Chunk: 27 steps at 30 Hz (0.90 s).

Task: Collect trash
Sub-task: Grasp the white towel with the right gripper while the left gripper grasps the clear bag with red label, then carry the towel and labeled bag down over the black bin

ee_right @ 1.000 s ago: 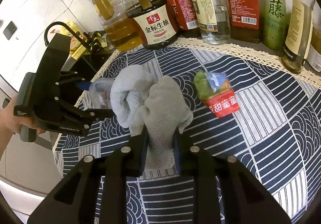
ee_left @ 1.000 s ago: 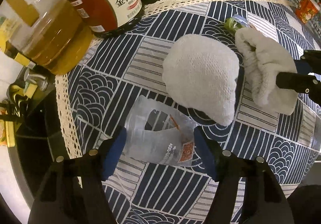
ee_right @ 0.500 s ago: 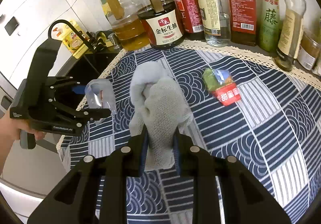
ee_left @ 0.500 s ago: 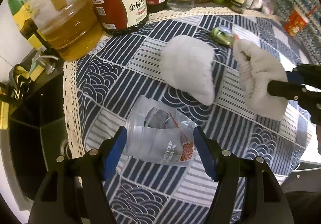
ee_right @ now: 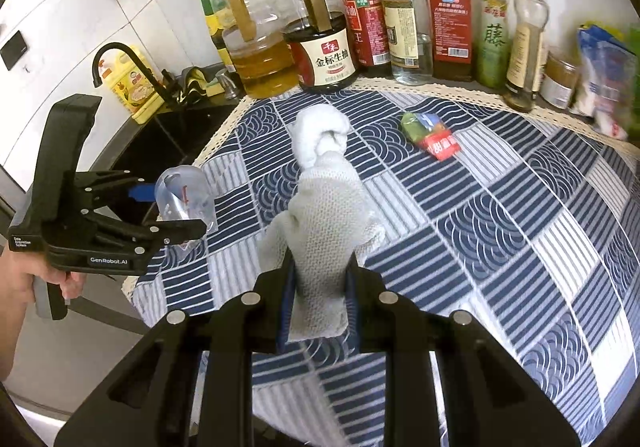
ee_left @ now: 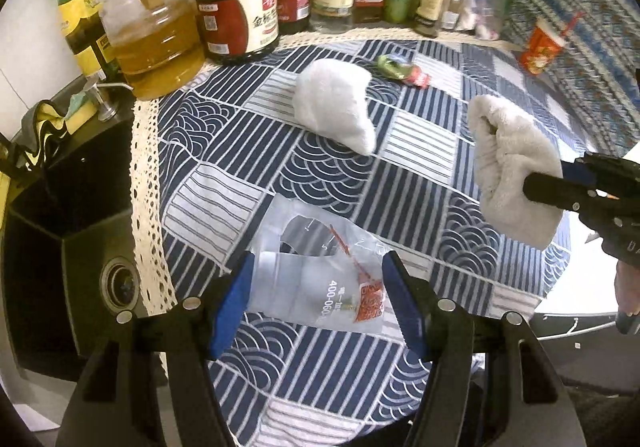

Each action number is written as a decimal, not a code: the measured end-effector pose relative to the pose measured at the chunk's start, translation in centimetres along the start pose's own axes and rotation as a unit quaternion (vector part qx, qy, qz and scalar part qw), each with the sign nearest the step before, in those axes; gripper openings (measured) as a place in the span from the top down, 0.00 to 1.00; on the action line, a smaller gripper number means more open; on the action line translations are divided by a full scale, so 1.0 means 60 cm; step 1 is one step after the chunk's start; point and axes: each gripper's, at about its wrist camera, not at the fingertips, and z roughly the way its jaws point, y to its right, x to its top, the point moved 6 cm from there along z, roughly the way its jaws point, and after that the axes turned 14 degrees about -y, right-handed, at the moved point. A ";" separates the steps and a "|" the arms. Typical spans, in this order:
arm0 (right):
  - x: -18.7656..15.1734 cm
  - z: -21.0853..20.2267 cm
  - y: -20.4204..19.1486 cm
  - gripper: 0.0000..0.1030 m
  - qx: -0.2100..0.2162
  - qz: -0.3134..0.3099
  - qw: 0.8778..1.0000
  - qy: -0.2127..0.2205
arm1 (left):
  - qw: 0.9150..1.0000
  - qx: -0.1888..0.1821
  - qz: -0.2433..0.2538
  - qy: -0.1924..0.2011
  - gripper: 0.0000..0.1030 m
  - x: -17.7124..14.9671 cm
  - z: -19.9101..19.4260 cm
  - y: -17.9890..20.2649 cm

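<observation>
Here, crumpled clear plastic cup pinched in left claw, grey-white cloth clamped in right claw.

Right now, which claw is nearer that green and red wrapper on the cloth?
Right. The right claw, gripping a white cloth, sits nearer the wrapper; the left claw, holding a clear cup, is farther, towards the sink.

Your left tool is matte black plastic: two angular arms with round silver screw heads, tipped with blue pads. Seen from the right wrist camera, its black body carries small white lettering, "GenRobot.AI", and a grey handle below. Your right tool is the same make: black arms, silver screws, ribbed blue pads. No sleeve shows at your left hand.
</observation>
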 end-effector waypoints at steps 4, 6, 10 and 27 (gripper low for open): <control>-0.030 -0.018 -0.027 0.77 -0.012 0.010 1.000 0.007 | 1.000 -0.012 0.012 0.013 0.39 -0.028 -0.018 0.013; -0.044 -0.024 -0.039 0.77 -0.016 0.015 1.000 0.008 | 1.000 -0.016 0.018 0.020 0.39 -0.043 -0.027 0.019; -0.078 -0.035 -0.071 0.77 -0.022 0.023 0.999 0.012 | 0.999 -0.019 0.024 0.028 0.39 -0.075 -0.037 0.028; -0.207 -0.031 -0.183 0.77 -0.033 0.061 0.997 0.013 | 0.997 -0.060 0.030 0.038 0.39 -0.225 -0.055 0.028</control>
